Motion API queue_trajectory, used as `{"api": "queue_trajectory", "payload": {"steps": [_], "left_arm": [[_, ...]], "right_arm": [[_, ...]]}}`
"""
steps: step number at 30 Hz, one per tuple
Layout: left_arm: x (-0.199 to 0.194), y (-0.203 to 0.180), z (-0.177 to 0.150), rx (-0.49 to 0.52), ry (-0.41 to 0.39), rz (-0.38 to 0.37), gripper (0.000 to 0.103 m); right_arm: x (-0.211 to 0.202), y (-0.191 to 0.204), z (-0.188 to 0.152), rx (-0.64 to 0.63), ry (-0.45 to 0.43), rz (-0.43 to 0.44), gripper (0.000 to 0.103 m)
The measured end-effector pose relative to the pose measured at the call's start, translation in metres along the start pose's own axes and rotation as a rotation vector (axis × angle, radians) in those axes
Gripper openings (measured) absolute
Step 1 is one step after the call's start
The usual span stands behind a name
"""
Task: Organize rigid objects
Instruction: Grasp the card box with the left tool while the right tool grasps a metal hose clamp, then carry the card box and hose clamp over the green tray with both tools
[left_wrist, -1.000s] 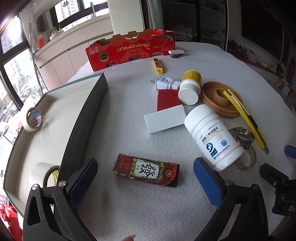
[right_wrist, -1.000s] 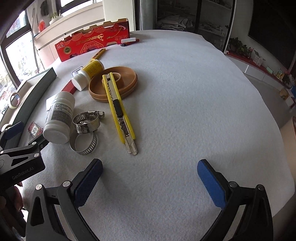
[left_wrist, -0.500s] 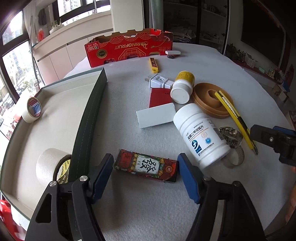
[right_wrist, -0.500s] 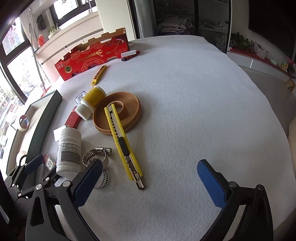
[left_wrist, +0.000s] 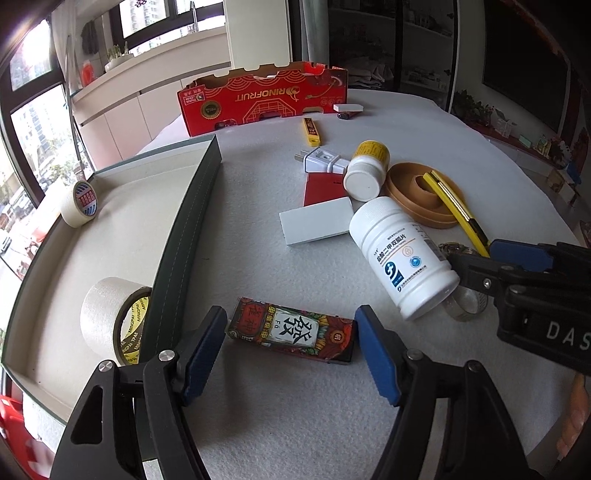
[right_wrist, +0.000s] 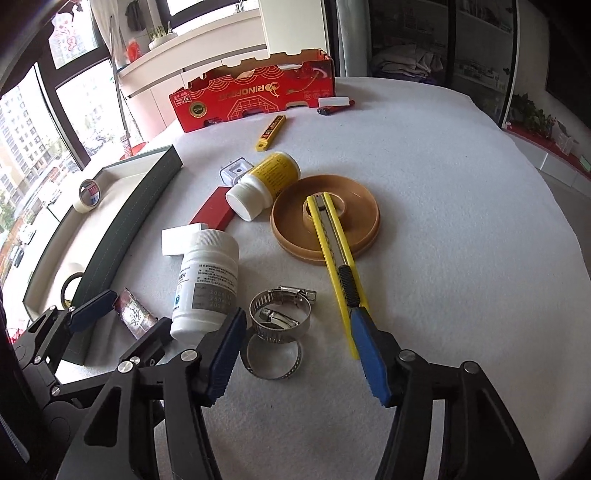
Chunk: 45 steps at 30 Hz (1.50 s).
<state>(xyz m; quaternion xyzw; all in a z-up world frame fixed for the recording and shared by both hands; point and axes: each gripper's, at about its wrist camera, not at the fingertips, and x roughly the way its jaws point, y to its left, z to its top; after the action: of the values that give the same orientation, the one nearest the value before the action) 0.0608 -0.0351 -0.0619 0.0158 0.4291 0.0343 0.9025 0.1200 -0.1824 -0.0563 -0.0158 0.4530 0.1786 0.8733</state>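
Both claws narrowed over their targets, nothing gripped yet.

Left claw (left_wrist: 290, 347) half-closed from wide, astride the mahjong-print box (left_wrist: 291, 335) lying on the tabletop (left_wrist: 258, 424) beside the grey tray (left_wrist: 177, 236), pads just clear of its ends. Right claw (right_wrist: 299, 343), just closing, swung leftward to the hose clamps (right_wrist: 280, 314) beside the white pill bottle (right_wrist: 207, 284); earlier over bare felt. Pickups look imminent.

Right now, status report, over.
Left gripper brackets the card box, pads not touching. Right gripper, half closed, over the hose clamps. White bottle close alongside.
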Motion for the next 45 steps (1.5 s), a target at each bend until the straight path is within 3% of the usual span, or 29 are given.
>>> {"api": "queue_trajectory", "payload": {"steps": [1,2,5,11,18,19,20,22,37,39,41,44,45], "left_arm": [[0.0,0.0,0.0,0.0,-0.001,0.0,0.075],[0.0,0.0,-0.001,0.0,-0.002,0.001,0.075],[-0.001,0.0,-0.001,0.0,-0.003,0.001,0.074],[-0.004,-0.002,-0.003,-0.006,-0.003,-0.003,0.074],[-0.005,-0.001,-0.005,-0.01,-0.007,0.002,0.074],[-0.005,-0.001,-0.005,-0.01,-0.008,0.003,0.074],[-0.006,-0.001,-0.005,-0.01,-0.008,0.005,0.074],[-0.006,-0.001,-0.005,-0.011,-0.01,0.007,0.075],[-0.004,-0.003,-0.003,-0.009,-0.016,0.023,0.079],[-0.005,-0.003,-0.003,-0.013,-0.006,0.013,0.074],[-0.005,-0.003,-0.003,-0.019,0.003,0.009,0.074],[-0.007,-0.002,-0.005,-0.03,0.01,0.008,0.074],[-0.009,-0.002,-0.005,-0.037,0.011,0.004,0.074]], "right_arm": [[0.003,0.002,0.002,-0.013,-0.001,-0.009,0.057],[0.004,0.005,0.004,-0.031,-0.004,-0.019,0.047],[0.005,0.017,0.005,-0.108,-0.007,-0.054,0.035],[-0.015,-0.005,-0.006,-0.009,0.001,0.024,0.035],[-0.044,-0.06,-0.043,0.053,0.028,-0.1,0.036],[-0.044,-0.065,-0.048,0.055,0.036,-0.106,0.044],[-0.043,-0.069,-0.051,0.054,0.054,-0.111,0.071],[-0.042,-0.071,-0.057,0.055,0.045,-0.129,0.083],[-0.032,-0.059,-0.057,0.043,-0.01,-0.186,0.087],[-0.032,-0.059,-0.056,0.046,-0.005,-0.187,0.083],[-0.036,-0.056,-0.057,0.036,-0.014,-0.183,0.056],[-0.039,-0.053,-0.057,0.031,-0.015,-0.179,0.038],[-0.039,-0.053,-0.057,0.033,-0.013,-0.177,0.038]]}}
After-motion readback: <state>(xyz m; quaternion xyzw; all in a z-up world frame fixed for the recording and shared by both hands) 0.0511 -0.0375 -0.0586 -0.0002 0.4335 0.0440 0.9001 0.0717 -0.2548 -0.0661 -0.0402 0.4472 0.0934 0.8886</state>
